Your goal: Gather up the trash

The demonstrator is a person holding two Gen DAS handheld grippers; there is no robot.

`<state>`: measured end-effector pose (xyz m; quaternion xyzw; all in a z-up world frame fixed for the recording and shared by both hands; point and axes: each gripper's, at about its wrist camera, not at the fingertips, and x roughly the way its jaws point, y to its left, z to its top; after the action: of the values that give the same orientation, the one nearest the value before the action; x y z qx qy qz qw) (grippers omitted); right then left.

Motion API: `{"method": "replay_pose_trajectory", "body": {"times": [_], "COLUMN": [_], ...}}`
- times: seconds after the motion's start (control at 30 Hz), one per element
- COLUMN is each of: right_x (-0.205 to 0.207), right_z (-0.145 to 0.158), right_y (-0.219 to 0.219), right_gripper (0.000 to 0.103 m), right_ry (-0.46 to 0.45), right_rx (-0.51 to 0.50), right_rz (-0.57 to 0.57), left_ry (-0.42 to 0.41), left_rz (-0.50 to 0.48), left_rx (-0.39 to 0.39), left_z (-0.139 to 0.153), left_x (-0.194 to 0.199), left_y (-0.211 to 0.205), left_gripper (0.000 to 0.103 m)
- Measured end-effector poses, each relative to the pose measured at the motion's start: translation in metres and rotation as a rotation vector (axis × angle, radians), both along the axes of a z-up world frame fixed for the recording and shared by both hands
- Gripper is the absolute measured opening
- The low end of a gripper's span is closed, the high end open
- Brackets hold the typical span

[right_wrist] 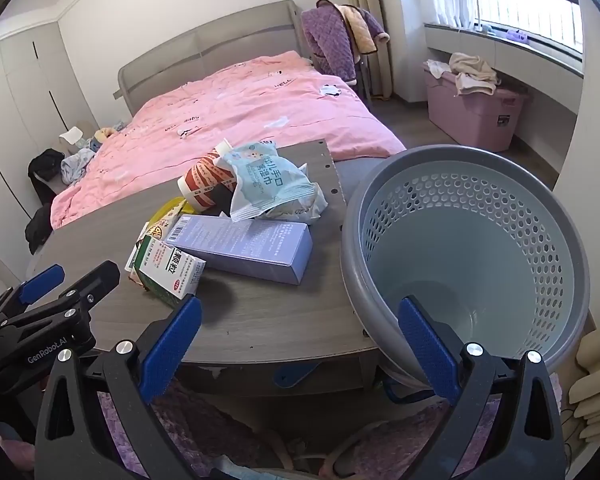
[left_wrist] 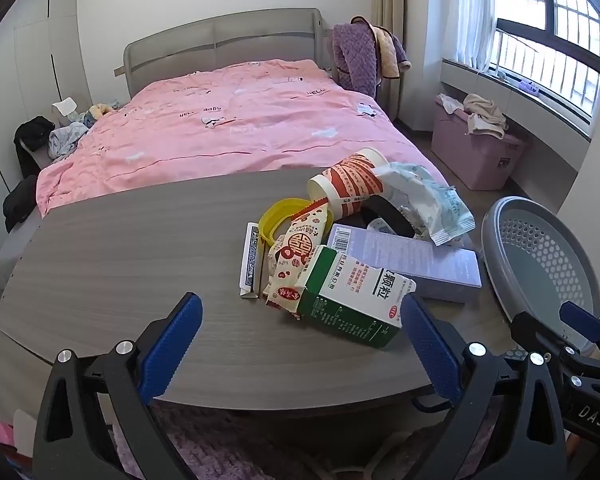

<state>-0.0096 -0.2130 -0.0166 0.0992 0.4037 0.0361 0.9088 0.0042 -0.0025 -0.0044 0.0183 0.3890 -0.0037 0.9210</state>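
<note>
A heap of trash lies on the grey table (left_wrist: 120,272): a green-and-white medicine box (left_wrist: 348,300), a purple carton (left_wrist: 412,264), a red-printed wrapper (left_wrist: 296,256), a yellow ring (left_wrist: 278,216), a card pack (left_wrist: 252,264), a paper cup (left_wrist: 348,184) and a pale blue wipes pack (left_wrist: 424,200). My left gripper (left_wrist: 302,304) hangs open just short of the medicine box, holding nothing. My right gripper (right_wrist: 300,304) is open too, above the table's right front corner beside the tilted, empty grey basket (right_wrist: 352,240). Each gripper shows in the other's view.
Behind the table is a bed with a pink cover (left_wrist: 228,128). A pink storage bin (right_wrist: 476,116) with clothes on it stands under the window ledge. A chair draped in a purple jacket (right_wrist: 332,40) is beside the bed. A purple rug (right_wrist: 204,420) lies below.
</note>
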Motion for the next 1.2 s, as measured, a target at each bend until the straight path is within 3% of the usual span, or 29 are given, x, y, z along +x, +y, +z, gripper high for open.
{"method": "replay_pose_trajectory", "body": {"times": [1.2], "right_x": [-0.0022], "right_z": [-0.0003], "right_y": [-0.0094], "right_gripper": [0.097], "right_ry": [-0.004], "right_rx": [0.008], "right_rz": [-0.023], "left_ry": [-0.011], "left_rz": [-0.002], "left_rx": [0.007], "left_z": [0.0004], "left_x": [-0.0012], "left_y": [-0.0001], "left_gripper": [0.095]}}
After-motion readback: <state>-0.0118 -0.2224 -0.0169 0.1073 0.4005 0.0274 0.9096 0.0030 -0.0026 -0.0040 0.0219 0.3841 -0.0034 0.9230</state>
